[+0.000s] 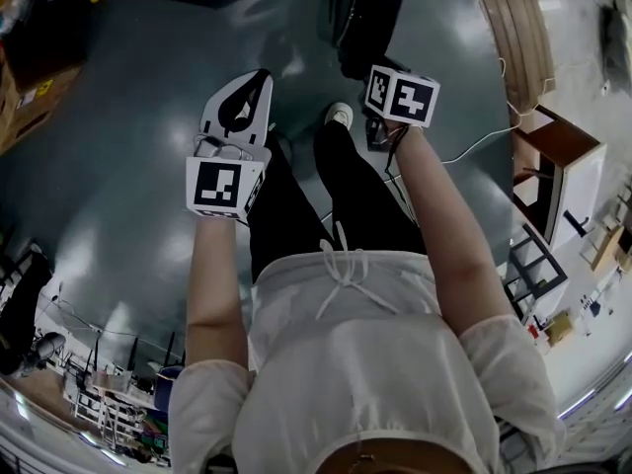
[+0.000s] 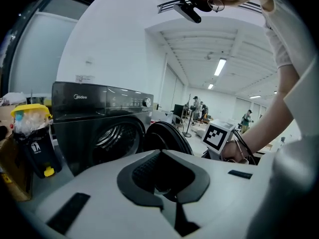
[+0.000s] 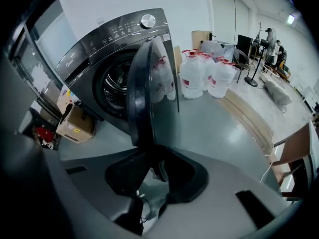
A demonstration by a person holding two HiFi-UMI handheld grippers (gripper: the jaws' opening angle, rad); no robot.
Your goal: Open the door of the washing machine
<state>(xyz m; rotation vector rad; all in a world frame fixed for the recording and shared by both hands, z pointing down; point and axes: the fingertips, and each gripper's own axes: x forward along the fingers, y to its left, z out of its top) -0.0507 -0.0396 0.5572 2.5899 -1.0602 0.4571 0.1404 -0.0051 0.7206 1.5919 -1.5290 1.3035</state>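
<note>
The left gripper (image 2: 162,180) has its jaws pressed together on nothing and hangs idle at about 9 o'clock of the person's legs. In its view the single washing machine (image 2: 94,118) stands at 10 o'clock, drum exposed, with one yellow-lidded bin (image 2: 32,143) just beside it at 9 o'clock. The one door (image 3: 147,83) already stands swung wide, edge-on at 12 o'clock in the right gripper view. The right gripper (image 3: 154,171) is pinching its lower rim between the dark pads. The likeliest trouble is a slip: the rim looks smooth and rounded and only a narrow bite is taken, so a sideways pull could strip the jaws off and let the door drift back. Pushing further could also strain the hinge. At least three big water bottles (image 3: 209,76) stand at 1 o'clock beyond the door, well apart from it. One cardboard box (image 3: 76,123) sits at 9 o'clock against the machine. A white cable (image 1: 474,146) trails on the floor at 3 o'clock, a likely snag for the feet.
</note>
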